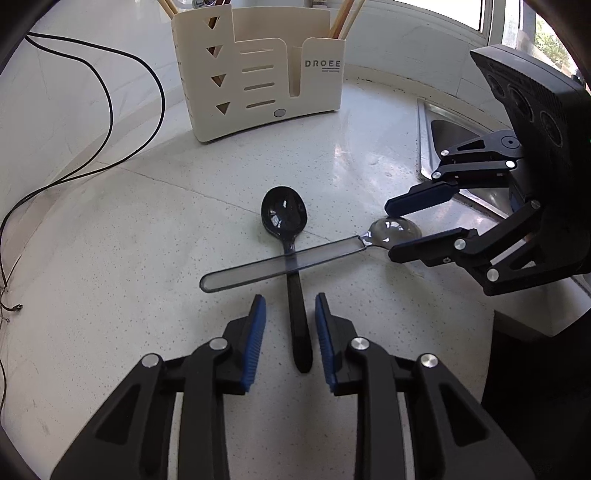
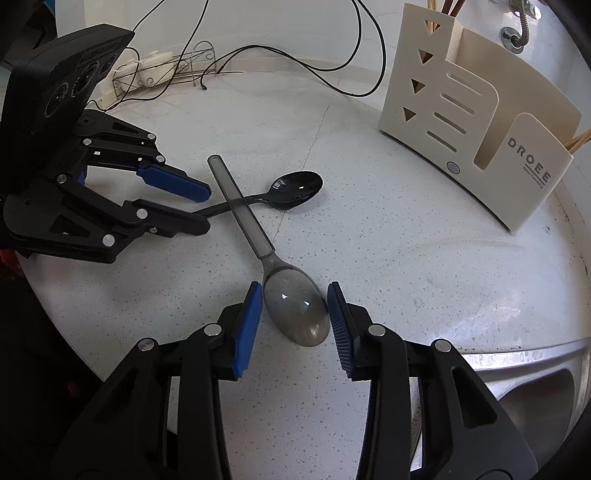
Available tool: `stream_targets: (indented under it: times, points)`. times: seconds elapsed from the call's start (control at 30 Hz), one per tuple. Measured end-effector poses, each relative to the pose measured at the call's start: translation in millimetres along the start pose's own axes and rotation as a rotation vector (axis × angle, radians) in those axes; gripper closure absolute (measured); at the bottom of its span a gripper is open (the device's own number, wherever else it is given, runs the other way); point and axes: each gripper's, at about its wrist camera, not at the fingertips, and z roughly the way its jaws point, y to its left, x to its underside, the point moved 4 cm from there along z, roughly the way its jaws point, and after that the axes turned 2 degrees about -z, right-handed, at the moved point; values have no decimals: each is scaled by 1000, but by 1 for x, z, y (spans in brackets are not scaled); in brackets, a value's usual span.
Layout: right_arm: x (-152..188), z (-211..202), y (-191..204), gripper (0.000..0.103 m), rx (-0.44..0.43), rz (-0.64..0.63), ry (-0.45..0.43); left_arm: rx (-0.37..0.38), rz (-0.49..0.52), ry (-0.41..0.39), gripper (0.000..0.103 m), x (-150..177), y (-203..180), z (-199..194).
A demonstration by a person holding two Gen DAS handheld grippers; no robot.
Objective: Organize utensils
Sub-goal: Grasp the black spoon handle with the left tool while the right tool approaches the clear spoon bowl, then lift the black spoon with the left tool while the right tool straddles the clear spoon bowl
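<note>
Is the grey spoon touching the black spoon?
Touching. In the left wrist view the grey spoon's handle lies directly across the black spoon's neck, no gap visible; the right wrist view shows the same crossing.

**Two spoons crossed on counter, holder behind**

Black spoon (image 1: 285,218): glossy, bowl up, flat on the speckled counter, bowl end toward the holder. Smoky translucent spoon (image 1: 280,264): bowl down, flat handle lying across the black handle, forming an X. Cream slotted utensil holder (image 1: 258,74): upright, marked DROEE, well apart from both spoons, wooden chopsticks (image 1: 343,18) standing in it.
</note>
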Motion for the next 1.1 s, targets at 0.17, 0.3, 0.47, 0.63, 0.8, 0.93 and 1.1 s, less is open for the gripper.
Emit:
stream_targets:
  times: [0.17,0.3,0.47,0.63,0.8,0.93,1.1]
  points:
    - [3,-4,-9,69,-26,55,-12,19,-29,1,95,-5,11,1]
    - [4,-12,-15,71,-20,93,-33,31,-25,-13,95,-6,11,0]
    - [9,-22,-23,73,5,130,-48,53,-32,-44,95,-9,13,-5]
    - [14,-28,-29,74,4,167,-63,46,-48,-65,95,-14,19,-10]
    - [12,-42,-30,75,21,191,-102,23,-65,-103,95,-19,32,-23]
    - [8,-59,-35,76,50,207,-141,-12,-95,-134,95,-24,48,-34]
    - [2,-75,-46,79,81,250,-190,-30,-143,-167,95,-31,68,-43]
